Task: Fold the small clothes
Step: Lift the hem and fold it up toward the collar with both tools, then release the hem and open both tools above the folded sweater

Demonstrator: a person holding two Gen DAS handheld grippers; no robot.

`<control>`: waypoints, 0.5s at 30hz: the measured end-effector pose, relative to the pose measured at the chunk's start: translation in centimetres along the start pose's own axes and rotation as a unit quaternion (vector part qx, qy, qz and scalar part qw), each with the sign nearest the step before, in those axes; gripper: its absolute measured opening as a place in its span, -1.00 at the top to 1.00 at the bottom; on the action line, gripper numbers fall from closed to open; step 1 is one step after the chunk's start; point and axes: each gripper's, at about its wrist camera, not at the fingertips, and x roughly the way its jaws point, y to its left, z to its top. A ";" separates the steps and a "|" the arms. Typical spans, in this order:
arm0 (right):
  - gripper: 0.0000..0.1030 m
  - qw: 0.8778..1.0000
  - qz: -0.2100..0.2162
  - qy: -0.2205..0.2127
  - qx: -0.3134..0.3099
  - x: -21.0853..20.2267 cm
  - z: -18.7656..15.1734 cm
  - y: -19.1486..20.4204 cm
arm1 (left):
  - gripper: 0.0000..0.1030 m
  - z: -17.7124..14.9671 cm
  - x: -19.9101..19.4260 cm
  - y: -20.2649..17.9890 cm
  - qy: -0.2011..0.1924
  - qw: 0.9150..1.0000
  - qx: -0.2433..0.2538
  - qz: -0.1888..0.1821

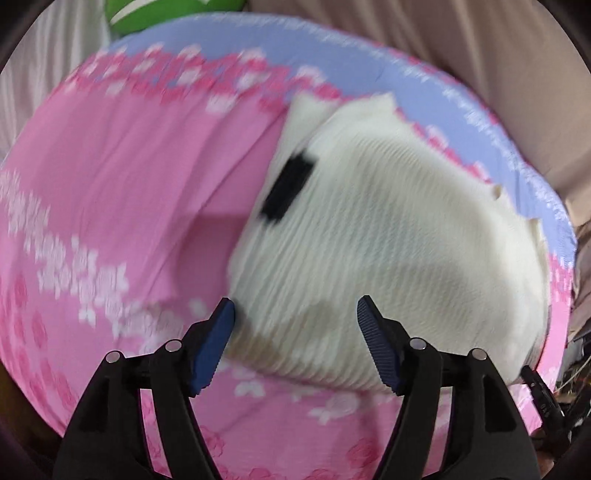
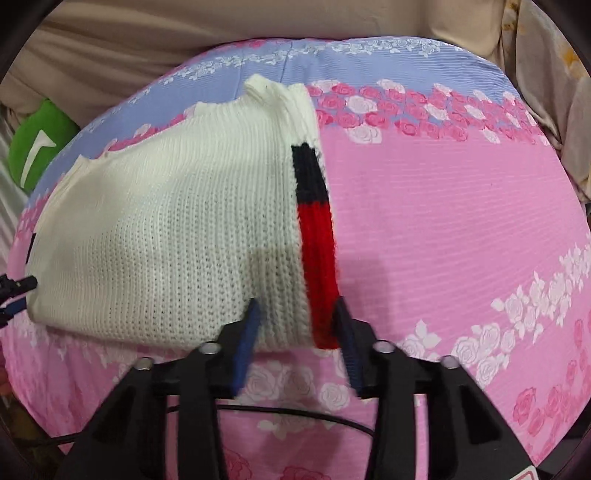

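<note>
Left wrist view, blurred: left hand-held gripper (image 1: 295, 314) spread, nothing pinched, over white knit sweater (image 1: 388, 229) on pink floral bedsheet (image 1: 110, 177); green cushion (image 1: 166, 11) beyond.

Right wrist view: right hand-held gripper (image 2: 297, 314) parted, straddling the sweater's red-black band (image 2: 317, 236); black cable (image 2: 295, 413) below.

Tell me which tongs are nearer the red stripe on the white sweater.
Right. The right tongs straddle the sweater's near edge with the red stripe between their pads. The left tongs sit at the opposite near corner, away from the stripe.
</note>
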 end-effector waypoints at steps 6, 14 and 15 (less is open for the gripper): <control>0.87 0.997 0.015 -0.069 0.020 -5.0 0.6 -1.4 | 0.80 -0.1 -0.7 1.0 0.014 1.000 0.003 0.007; 0.85 0.999 -0.010 0.015 0.036 -1.5 -1.1 -3.2 | 0.78 -1.3 0.0 1.0 0.028 0.999 0.025 0.038; 0.82 0.999 -0.008 0.004 0.037 -2.4 -0.7 -2.9 | 0.74 -1.2 -0.8 0.9 0.026 0.999 0.020 0.035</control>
